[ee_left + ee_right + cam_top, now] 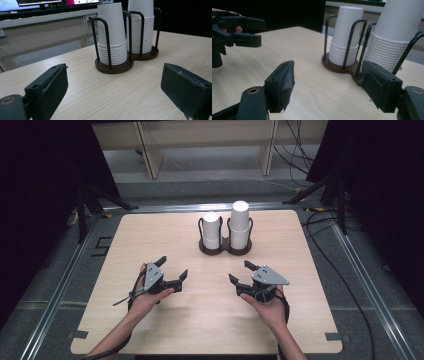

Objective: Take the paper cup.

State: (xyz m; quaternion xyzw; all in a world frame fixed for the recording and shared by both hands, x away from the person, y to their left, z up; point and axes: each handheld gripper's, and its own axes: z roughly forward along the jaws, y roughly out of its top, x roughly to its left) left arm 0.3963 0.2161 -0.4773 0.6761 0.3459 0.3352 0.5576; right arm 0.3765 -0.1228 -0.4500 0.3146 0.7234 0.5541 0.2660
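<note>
A dark brown double cup holder [224, 248] with black wire loops stands at the back middle of the wooden table [150, 232]. It carries two stacks of white paper cups, a shorter left stack [211, 231] and a taller right stack [239, 222]. My left gripper [172, 267] rests open on the table, to the front left of the holder. My right gripper [241, 271] rests open to the front right. Nothing lies between either pair of jaws. From the left gripper view the holder [115, 67] and both stacks [112, 32] stand straight ahead. The right gripper view has the holder [337, 67] ahead and the left gripper [254, 32] at far left.
Black cables [345, 280] trail on the floor right of the table. A pale wooden bench [150, 150] stands beyond the far edge, with dark tripod legs [87, 205] at the back left. Monitors [37, 3] glow behind the bench in the left gripper view.
</note>
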